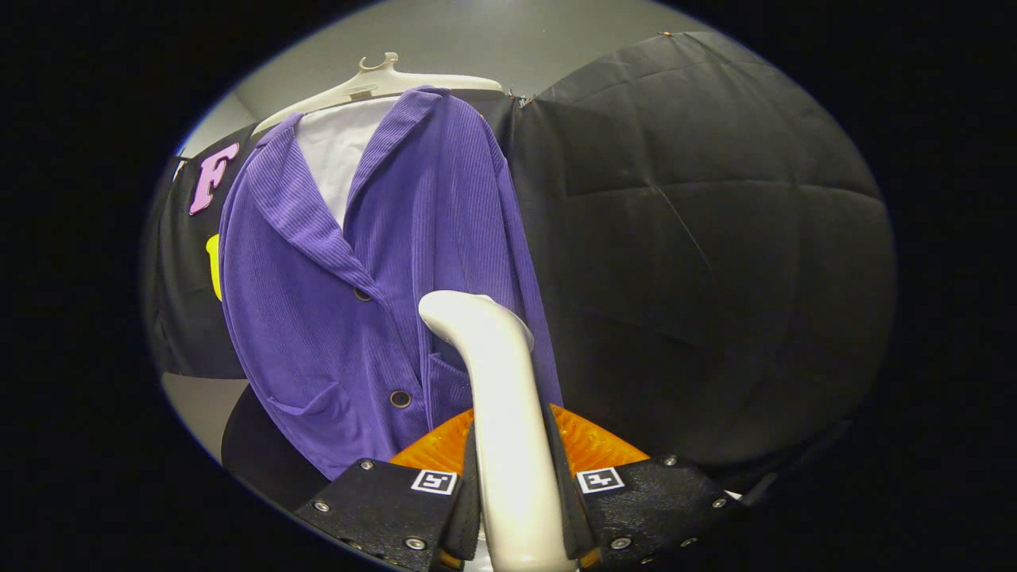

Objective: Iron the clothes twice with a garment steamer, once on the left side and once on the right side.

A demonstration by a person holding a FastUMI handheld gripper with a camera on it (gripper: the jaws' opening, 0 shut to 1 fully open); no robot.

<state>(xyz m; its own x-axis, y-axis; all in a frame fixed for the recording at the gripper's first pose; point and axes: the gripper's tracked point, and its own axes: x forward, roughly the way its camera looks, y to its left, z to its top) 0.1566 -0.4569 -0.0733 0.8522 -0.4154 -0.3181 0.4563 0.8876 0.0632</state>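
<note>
Gripper (512,485) clenched on white steamer (496,381), purple jacket (373,286) (no readable label) on hanger (381,79)

Gripper-mounted fisheye, near jacket (381,278), upward

No readable words, brands or numbers appear on the purple jacket (381,270), its hanger (381,79) or the white steamer (500,397). The claw (515,492) carries two small square black-and-white marker tags (435,481), one on each finger, patterned rather than lettered.
</note>
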